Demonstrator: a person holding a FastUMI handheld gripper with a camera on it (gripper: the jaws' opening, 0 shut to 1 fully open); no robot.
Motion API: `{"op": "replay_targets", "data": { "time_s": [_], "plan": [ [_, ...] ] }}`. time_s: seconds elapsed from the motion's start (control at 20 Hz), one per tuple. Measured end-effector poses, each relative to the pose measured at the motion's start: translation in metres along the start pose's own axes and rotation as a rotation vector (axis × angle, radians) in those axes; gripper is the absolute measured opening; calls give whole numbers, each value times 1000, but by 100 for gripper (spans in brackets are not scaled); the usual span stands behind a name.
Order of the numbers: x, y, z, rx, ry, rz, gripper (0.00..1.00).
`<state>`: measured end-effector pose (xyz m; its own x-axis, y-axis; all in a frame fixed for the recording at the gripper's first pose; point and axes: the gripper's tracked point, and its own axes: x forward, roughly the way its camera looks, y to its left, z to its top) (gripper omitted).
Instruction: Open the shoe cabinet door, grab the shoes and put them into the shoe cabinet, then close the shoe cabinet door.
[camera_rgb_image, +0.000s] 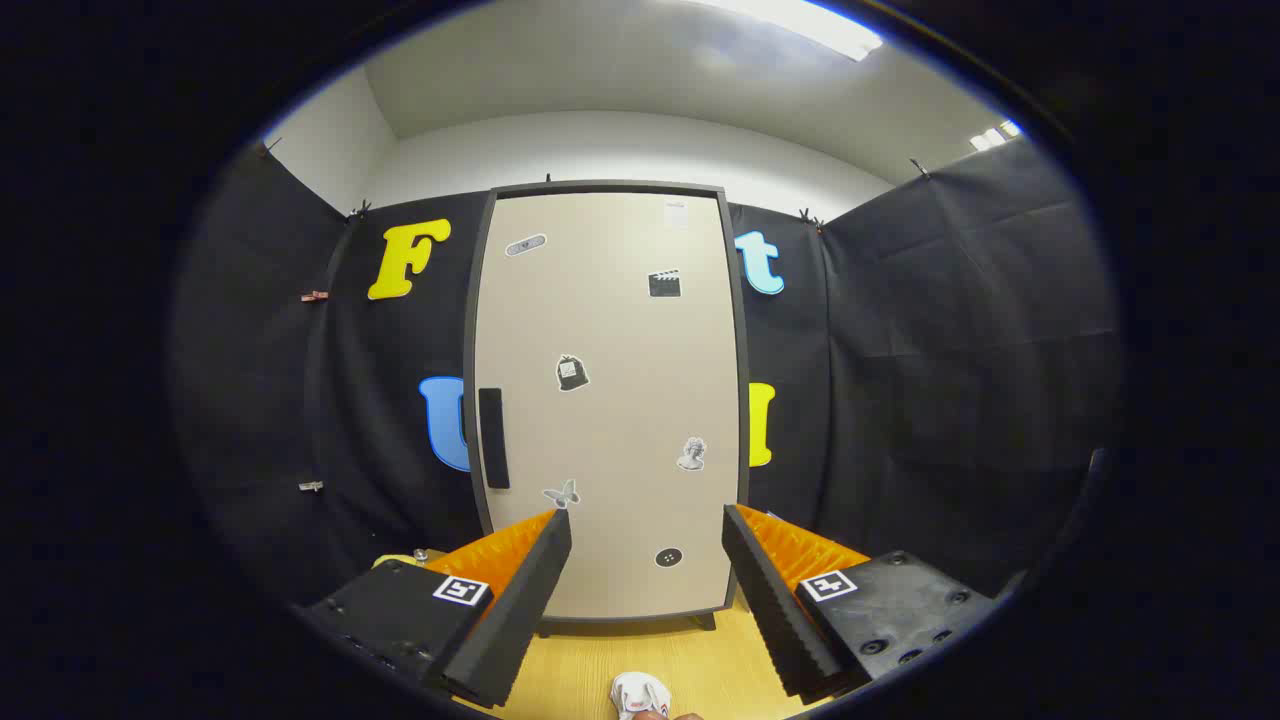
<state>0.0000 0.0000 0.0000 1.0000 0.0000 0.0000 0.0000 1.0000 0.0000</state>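
Note:
A tall beige shoe cabinet (610, 400) with a dark frame stands straight ahead on the wooden floor, its door shut and dotted with small stickers. A black vertical handle (493, 437) sits on the door's left side at mid height. My gripper (647, 520) is open, fingers wide apart, with nothing between them; it is held some way back from the door, which shows through the gap. A white shoe (640, 693) with red marks lies on the floor below, between the fingers and close to me, partly cut off.
The wooden floor (620, 660) runs from me to the cabinet's short feet. Black cloth walls close in left, right and behind the cabinet. A small yellow object (400, 560) peeks out behind the left finger.

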Motion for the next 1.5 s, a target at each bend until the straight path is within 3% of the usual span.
{"op": "replay_targets", "data": {
  "time_s": [1.1,1.5],
  "plan": [
    [12,34,0,23,22,77,97],
    [51,74,12,88,80,128,96]
  ]
}}
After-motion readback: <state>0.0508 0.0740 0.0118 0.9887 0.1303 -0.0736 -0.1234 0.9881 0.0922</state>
